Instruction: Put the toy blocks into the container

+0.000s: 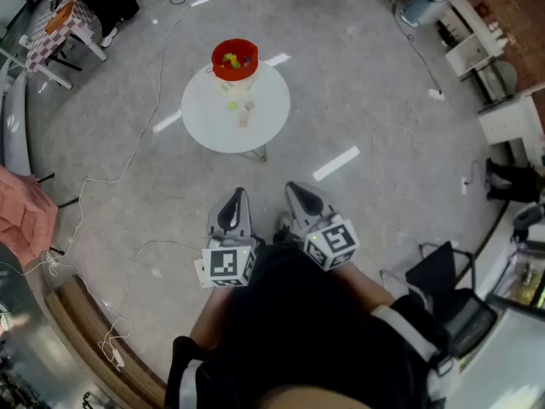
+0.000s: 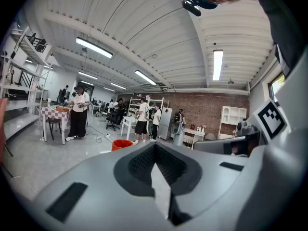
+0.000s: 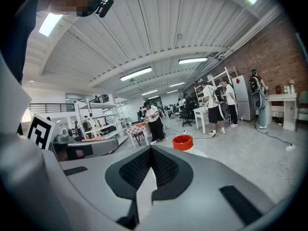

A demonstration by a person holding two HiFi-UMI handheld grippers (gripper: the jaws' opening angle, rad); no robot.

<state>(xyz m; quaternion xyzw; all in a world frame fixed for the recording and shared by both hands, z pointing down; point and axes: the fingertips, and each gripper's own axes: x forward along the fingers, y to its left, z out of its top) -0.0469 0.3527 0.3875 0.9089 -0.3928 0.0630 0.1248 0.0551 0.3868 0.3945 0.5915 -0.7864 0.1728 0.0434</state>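
A red container (image 1: 234,60) with coloured toy blocks inside stands at the far edge of a small round white table (image 1: 264,126). A yellow-green block (image 1: 233,105) and two pale blocks (image 1: 246,107) lie loose on the tabletop in front of it. My left gripper (image 1: 236,204) and right gripper (image 1: 298,196) are held side by side near my body, well short of the table. Both are shut and hold nothing. The left gripper view shows shut jaws (image 2: 155,148) with the red container (image 2: 122,144) far ahead. The right gripper view shows shut jaws (image 3: 150,150) and the container (image 3: 182,141) beyond.
Grey floor lies between me and the table, crossed by thin cables (image 1: 128,164). A pink cloth (image 1: 21,211) sits at the left and a black chair (image 1: 443,275) at the right. Several people (image 2: 77,112) stand by tables and shelves far off.
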